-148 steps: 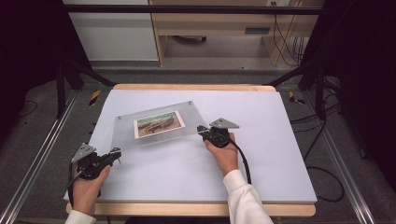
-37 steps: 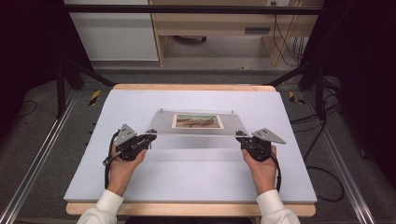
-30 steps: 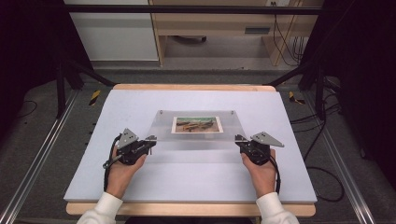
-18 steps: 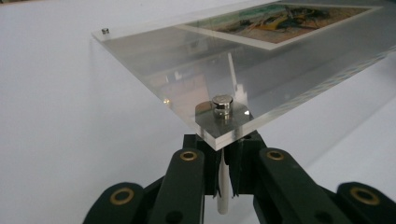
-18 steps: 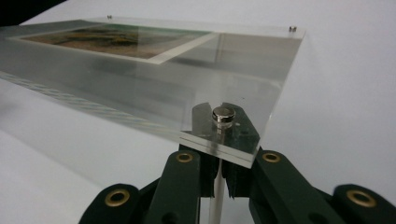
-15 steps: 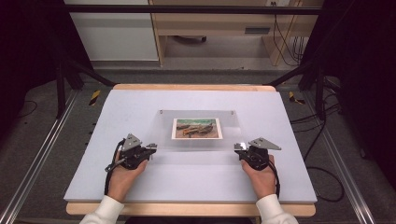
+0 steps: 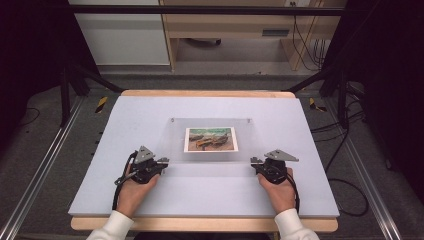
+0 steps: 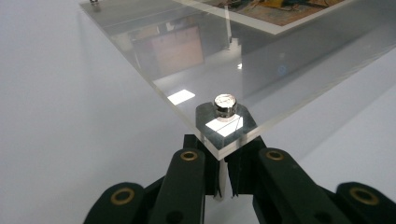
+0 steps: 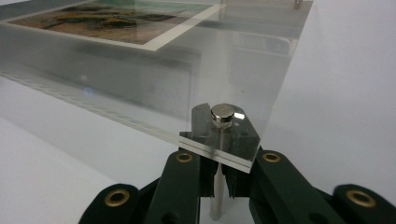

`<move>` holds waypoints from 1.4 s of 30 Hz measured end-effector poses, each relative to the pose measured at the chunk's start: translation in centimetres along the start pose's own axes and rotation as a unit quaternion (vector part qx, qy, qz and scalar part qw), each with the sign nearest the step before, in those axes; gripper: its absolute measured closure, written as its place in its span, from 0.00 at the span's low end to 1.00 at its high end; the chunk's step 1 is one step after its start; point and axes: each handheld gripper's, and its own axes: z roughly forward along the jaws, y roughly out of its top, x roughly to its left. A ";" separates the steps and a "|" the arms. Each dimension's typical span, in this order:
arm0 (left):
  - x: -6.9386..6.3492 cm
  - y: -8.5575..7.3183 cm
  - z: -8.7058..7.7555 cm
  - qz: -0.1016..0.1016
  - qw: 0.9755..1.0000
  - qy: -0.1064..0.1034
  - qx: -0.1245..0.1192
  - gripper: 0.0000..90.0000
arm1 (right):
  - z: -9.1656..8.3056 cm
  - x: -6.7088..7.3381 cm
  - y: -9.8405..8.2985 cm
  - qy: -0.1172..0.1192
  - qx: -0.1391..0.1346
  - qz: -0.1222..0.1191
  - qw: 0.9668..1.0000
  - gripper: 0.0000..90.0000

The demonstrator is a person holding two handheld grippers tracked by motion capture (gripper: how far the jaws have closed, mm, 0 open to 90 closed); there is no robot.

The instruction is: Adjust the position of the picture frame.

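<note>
One clear acrylic frame (image 7: 210, 142) lies flat at the middle of the desk (image 7: 125, 120), long axis running left-right across it, parallel to the desk's near edge. One landscape photo (image 7: 210, 139) is sandwiched in it, w/ its top toward the far side of the desk, centred in the panel. The left gripper (image 7: 161, 163) is at the frame's near-left corner and the right gripper (image 7: 256, 161) at the near-right corner, both aimed inward along the near edge. In the left gripper view its fingers (image 8: 187, 177) are clenched on the thin metal standoff leg (image 8: 223, 182) under the corner, directly below a round silver cap (image 8: 225, 103). The right gripper view gives the same: fingers (image 9: 184, 179) squeezed on the leg (image 9: 215, 191) beneath a second cap (image 9: 222, 114), and the panel edge there shows as 2 stacked sheets. Count: 2 near caps, plus 2 more at the far corners in the high view, so 4 caps in all. 2 grippers, 2 hands, white sleeves at the bottom of the high view.
</note>
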 end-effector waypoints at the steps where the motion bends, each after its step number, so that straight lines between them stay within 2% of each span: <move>1: 0.0 0.0 0.0 0.001 1.000 0.000 0.001 0.93 | 0.0 0.0 0.0 0.000 0.000 -0.001 1.000 0.93; 4: 0.0 0.1 0.0 0.007 1.000 -0.004 0.004 0.92 | 0.0 -0.2 0.0 0.009 -0.001 0.004 1.000 0.88; 6: 0.0 0.1 0.0 0.014 1.000 -0.003 0.006 0.88 | -0.2 -0.4 -0.1 0.012 0.001 0.006 1.000 0.79; 7: -0.1 0.1 0.0 0.018 1.000 -0.003 0.009 0.82 | -0.3 -0.5 -0.1 0.011 0.003 0.009 1.000 0.74; 8: -0.1 0.1 0.0 0.018 1.000 -0.003 0.009 0.77 | -0.3 -0.5 -0.1 0.011 0.003 0.009 1.000 0.74; 9: -0.3 0.2 -0.1 0.017 1.000 -0.006 0.008 0.70 | -0.7 -0.7 -0.1 0.008 0.004 0.013 1.000 0.63; 11: -0.4 0.3 -0.4 0.023 1.000 -0.011 0.012 0.60 | -1.1 -0.8 -0.1 0.014 0.004 0.013 1.000 0.53; 13: -0.5 0.3 -0.6 0.025 1.000 -0.010 0.012 0.53 | -1.5 -0.8 -0.1 0.013 0.002 0.011 1.000 0.43; 17: -0.4 0.4 -1.2 0.021 0.999 -0.028 0.009 0.42 | -2.0 -0.6 -0.2 0.023 0.014 0.003 1.000 0.30; 19: -0.4 0.3 -1.4 0.017 0.999 -0.026 0.008 0.34 | -2.2 -0.4 -0.2 0.024 0.019 0.000 1.000 0.25; 21: -0.1 0.3 -1.6 0.005 1.000 -0.024 0.006 0.26 | -2.5 -0.3 -0.2 0.027 0.016 -0.002 1.000 0.22; 28: 0.5 0.6 -2.5 -0.014 0.999 -0.027 -0.018 0.10 | -3.2 -0.3 0.1 0.033 0.006 0.000 0.999 0.14; 30: 0.8 0.7 -2.8 -0.025 0.998 -0.042 -0.029 0.07 | -3.5 -0.3 0.4 0.040 -0.006 -0.003 0.999 0.12; 36: 1.1 1.0 -3.1 -0.036 0.997 -0.050 -0.049 0.08 | -3.8 -0.2 1.2 0.039 -0.026 -0.007 0.999 0.13; 38: 0.9 1.4 -3.0 -0.027 0.997 -0.043 -0.056 0.10 | -3.8 -0.2 1.5 0.039 -0.029 -0.009 0.999 0.15; 42: 0.8 2.0 -2.8 -0.029 0.997 -0.030 -0.067 0.13 | -3.4 0.0 2.5 0.040 -0.037 -0.010 0.998 0.20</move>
